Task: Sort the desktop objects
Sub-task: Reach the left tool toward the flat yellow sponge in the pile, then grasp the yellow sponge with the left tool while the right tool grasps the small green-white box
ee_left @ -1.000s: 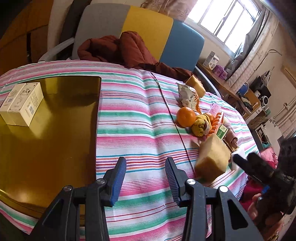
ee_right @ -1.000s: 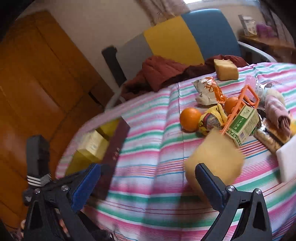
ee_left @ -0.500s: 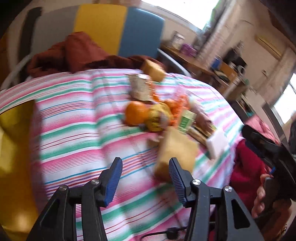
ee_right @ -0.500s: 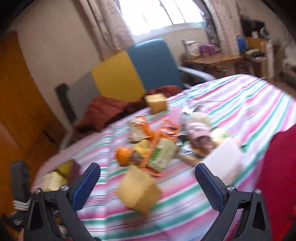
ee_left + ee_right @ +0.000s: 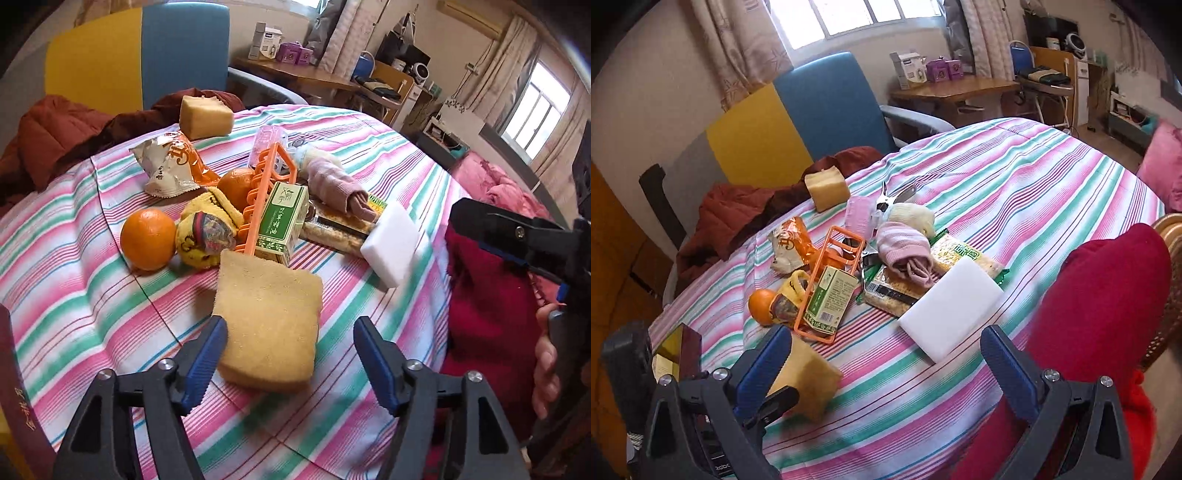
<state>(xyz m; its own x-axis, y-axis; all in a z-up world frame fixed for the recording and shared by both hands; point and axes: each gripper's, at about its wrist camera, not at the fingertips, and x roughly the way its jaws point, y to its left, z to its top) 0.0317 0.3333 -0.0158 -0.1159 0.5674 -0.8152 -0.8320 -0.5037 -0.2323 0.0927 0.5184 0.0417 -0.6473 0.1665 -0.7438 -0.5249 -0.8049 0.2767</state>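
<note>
The left gripper (image 5: 290,363) has just been opening its jaws around the sponge (image 5: 267,317), long axis pointing away, not yet pinched.

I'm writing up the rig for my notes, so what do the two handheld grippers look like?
Both match. The left gripper has two black plastic fingers shaped like open triangular frames, each faced with a ribbed blue pad and fastened with silver bolts. The right gripper is built the same way, with ribbed blue pads on its black fingers too. No cables or sleeves show.
</note>
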